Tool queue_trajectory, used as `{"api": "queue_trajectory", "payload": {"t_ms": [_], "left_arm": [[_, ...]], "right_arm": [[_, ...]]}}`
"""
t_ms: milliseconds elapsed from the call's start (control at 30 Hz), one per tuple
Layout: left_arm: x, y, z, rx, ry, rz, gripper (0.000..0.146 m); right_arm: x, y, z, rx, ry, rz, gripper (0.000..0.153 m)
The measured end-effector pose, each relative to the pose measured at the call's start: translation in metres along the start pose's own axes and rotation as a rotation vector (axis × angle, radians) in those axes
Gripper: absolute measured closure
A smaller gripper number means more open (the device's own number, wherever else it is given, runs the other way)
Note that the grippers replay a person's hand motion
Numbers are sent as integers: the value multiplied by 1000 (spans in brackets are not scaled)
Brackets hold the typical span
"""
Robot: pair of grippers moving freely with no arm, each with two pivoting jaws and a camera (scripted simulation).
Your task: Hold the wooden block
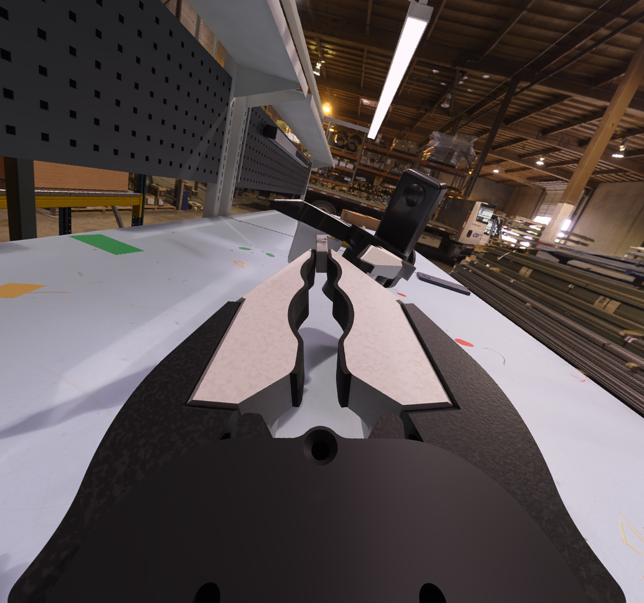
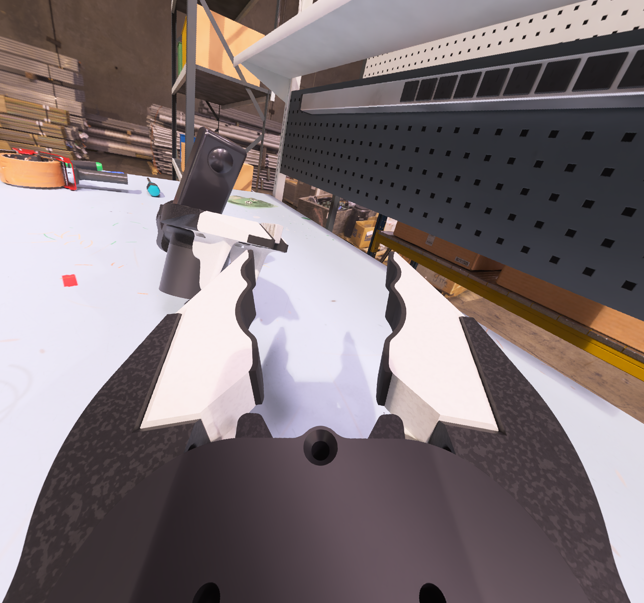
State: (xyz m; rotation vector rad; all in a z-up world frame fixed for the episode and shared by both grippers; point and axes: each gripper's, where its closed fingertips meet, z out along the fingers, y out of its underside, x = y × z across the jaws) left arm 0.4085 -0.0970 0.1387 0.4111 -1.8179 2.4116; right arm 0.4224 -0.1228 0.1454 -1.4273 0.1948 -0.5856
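My left gripper (image 1: 321, 258) is shut on a small, thin grey-brown wooden block (image 1: 321, 251), pinched upright between its fingertips over the pale blue table (image 1: 139, 324). In the right wrist view the same left gripper (image 2: 273, 239) shows ahead and to the left, with the block (image 2: 273, 230) at its tips. My right gripper (image 2: 320, 260) is open and empty. Its left fingertip (image 2: 248, 262) is close beside the left gripper's tips, and the block lies outside its jaws. The right gripper (image 1: 313, 223) also shows beyond the block in the left wrist view.
A dark pegboard (image 2: 488, 185) with a shelf above runs along the table's back edge (image 1: 104, 80). An orange tape dispenser (image 2: 35, 169) and a teal-handled screwdriver (image 2: 152, 188) lie at the far left. A dark flat slab (image 1: 442, 283) lies near the table's edge.
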Motion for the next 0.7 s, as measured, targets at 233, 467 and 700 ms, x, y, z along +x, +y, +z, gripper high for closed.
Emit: {"api": "queue_trajectory", "payload": {"t_ms": [233,467,700], "left_arm": [[0,1,0,-6,2,-3,141],[0,1,0,-7,-1,-8,141],[2,-5,-4,47,22,-4,141]], "right_arm": [[-1,-1,0,8,-7,-1,78],[-1,-1,0,10,-10,1,78],[-2,-1,0,7,-16,33,78]]}}
